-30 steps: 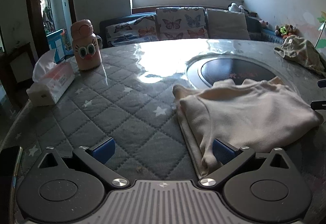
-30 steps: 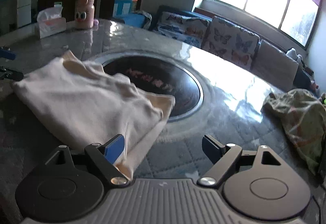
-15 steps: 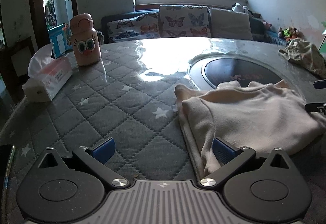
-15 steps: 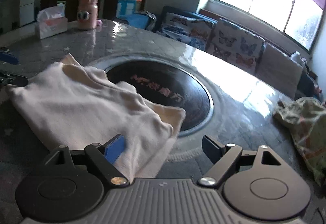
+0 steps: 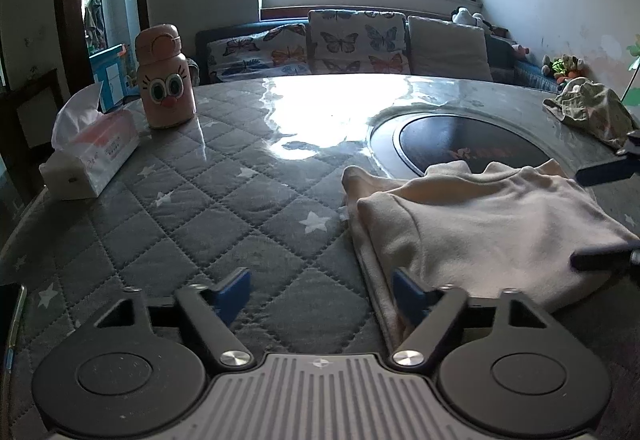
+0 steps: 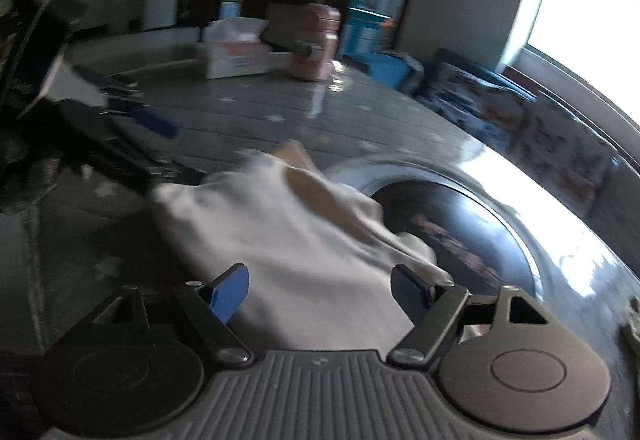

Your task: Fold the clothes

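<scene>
Black tongs, blue pads, silver screws

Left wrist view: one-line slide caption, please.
Left gripper, closing, at folded cream garment's edge on quilted table.

Left wrist camera sits low over the quilted table, close in, facing the window and sofa. Right wrist camera is just as low but blurred — it faces across toward the doorway. Both catch the cream garment, the pink bottle and the tissue box — from opposite sides.
</scene>
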Demonstrator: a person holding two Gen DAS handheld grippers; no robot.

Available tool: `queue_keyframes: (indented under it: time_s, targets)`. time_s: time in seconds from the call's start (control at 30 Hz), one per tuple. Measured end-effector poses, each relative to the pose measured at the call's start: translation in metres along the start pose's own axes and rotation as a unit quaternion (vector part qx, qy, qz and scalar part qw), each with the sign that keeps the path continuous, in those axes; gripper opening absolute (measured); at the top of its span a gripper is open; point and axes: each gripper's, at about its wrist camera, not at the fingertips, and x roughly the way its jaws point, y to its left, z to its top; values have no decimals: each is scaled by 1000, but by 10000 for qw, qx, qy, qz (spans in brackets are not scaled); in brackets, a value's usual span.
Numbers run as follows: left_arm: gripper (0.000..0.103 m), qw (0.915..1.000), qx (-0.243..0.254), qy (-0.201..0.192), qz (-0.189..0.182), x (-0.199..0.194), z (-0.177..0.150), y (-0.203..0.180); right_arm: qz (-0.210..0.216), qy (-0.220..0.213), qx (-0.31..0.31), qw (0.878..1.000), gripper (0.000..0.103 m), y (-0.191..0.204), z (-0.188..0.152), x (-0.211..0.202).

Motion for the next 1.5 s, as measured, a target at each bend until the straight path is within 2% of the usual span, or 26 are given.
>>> queue_keyframes:
  time_s: [0.27,0.5,0.57,0.63,0.73,0.9,1.03,1.13,1.17,1.33,1.4,1.5]
  targets:
    - [68,9975,-672,-78,-214,-8,16,26,674,-37,-694,9953,66,53,24,21]
    - [71,9923,-1086,78,-590,-1,23,28,880,-40,-1196,9889,53,88,35,40]
    - [74,9900,-1219,153,-697,2,24,27,869,-7,-1287,9879,48,94,35,45]
    - [79,9874,-1356,230,-786,6,24,26,774,10,-1315,9883,35,96,33,49]
    - [80,9818,-1606,357,-949,12,25,26,703,-41,-1224,9900,17,93,33,48]
    - [80,9696,-2047,582,-1209,22,29,23,812,-251,-832,9929,13,79,37,35]
    - [79,9547,-2485,838,-1408,30,30,24,868,-421,-515,9940,12,67,38,25]
    - [78,9474,-2674,910,-1504,33,31,24,908,-513,-333,9940,11,60,37,17]
    - [76,9457,-2709,930,-1535,34,31,23,895,-559,-316,9939,11,61,35,10]
    - [48,9329,-2978,1065,-1723,41,27,23,913,-659,-278,9932,11,56,30,0]
    - [36,9297,-3075,1096,-1707,43,25,25,951,-636,-286,9930,11,55,29,-2]
    - [25,9276,-3130,1123,-1701,44,23,27,983,-585,-292,9930,12,54,26,-3]
